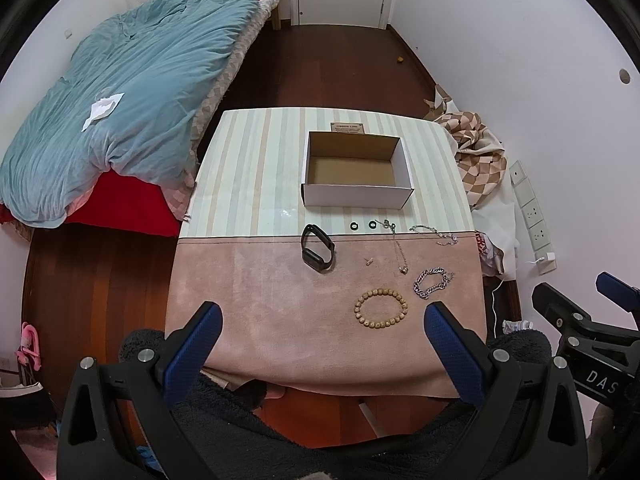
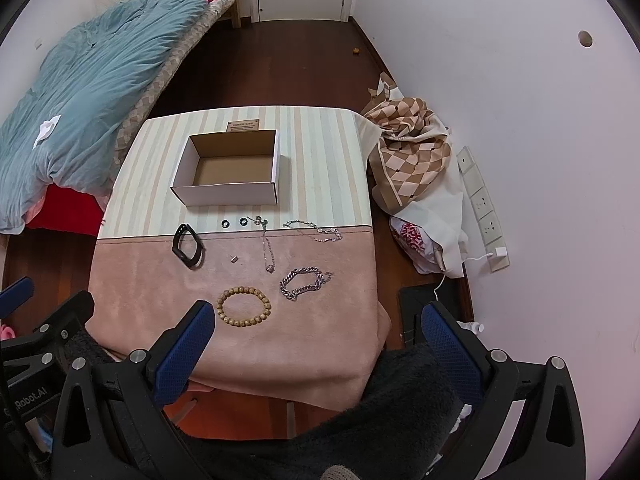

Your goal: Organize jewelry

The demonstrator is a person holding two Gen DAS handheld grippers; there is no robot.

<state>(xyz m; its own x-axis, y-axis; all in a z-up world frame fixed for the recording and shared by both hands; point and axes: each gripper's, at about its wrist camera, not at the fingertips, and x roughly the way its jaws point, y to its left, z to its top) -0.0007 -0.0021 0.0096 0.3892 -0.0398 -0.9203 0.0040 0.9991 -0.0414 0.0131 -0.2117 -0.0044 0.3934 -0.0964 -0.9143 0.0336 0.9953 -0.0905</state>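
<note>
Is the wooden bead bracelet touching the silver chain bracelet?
Apart. The right wrist view shows bare pink cloth between the bead bracelet and the chain bracelet.

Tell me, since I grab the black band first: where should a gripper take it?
Probably from straight above, fingers closing across one side of the loop. The black band lies flat on the table as an open ring, its thick dark body at the near end, so a thin side strap looks easiest to pinch. The left gripper is open, nothing held.
</note>
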